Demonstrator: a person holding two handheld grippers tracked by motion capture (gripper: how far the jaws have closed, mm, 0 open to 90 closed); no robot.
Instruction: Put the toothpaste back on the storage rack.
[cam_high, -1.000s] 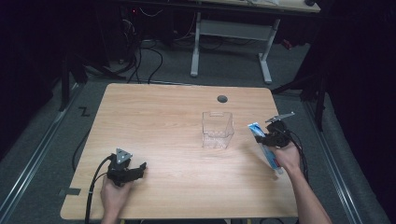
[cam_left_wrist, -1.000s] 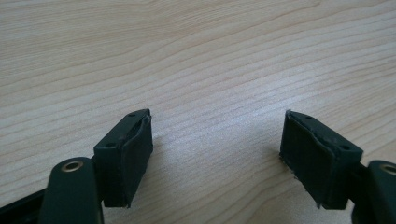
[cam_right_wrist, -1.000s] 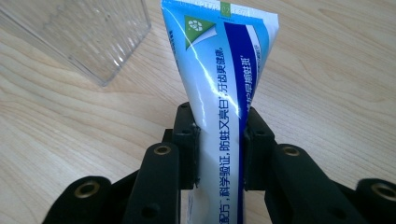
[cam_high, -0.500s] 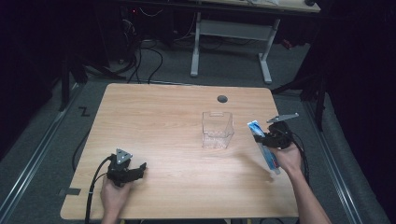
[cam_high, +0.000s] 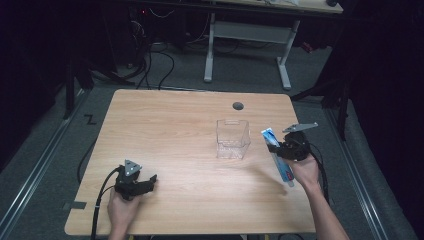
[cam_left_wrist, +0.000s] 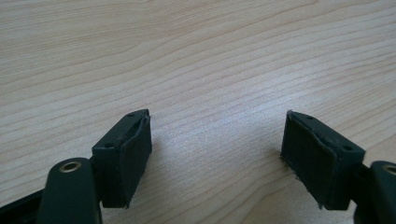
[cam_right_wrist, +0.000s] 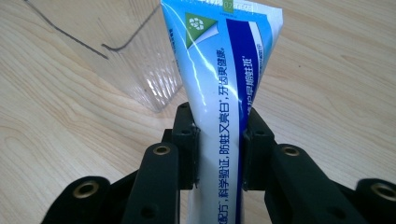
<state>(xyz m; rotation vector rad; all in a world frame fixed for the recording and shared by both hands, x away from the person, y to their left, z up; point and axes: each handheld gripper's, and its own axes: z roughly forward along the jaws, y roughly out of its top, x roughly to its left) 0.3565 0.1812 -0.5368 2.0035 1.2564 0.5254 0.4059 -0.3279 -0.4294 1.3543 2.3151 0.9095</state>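
Wooden table (cam_high: 175, 130), toothpaste tube (cam_right_wrist: 224, 84) clamped in right hand-held gripper (cam_right_wrist: 219, 149)

My high view looks forward and down from above the near side, taking in the whole wooden table (cam_high: 175, 130) from well back, with floor beyond at 12 o'clock. My left gripper view sits very close over bare tabletop (cam_left_wrist: 196, 56), looking along its own jaws. My right gripper view is equally close, facing the clear bin (cam_right_wrist: 135, 60) at about 11 o'clock. The high view shares that bin (cam_high: 232, 139) with it.
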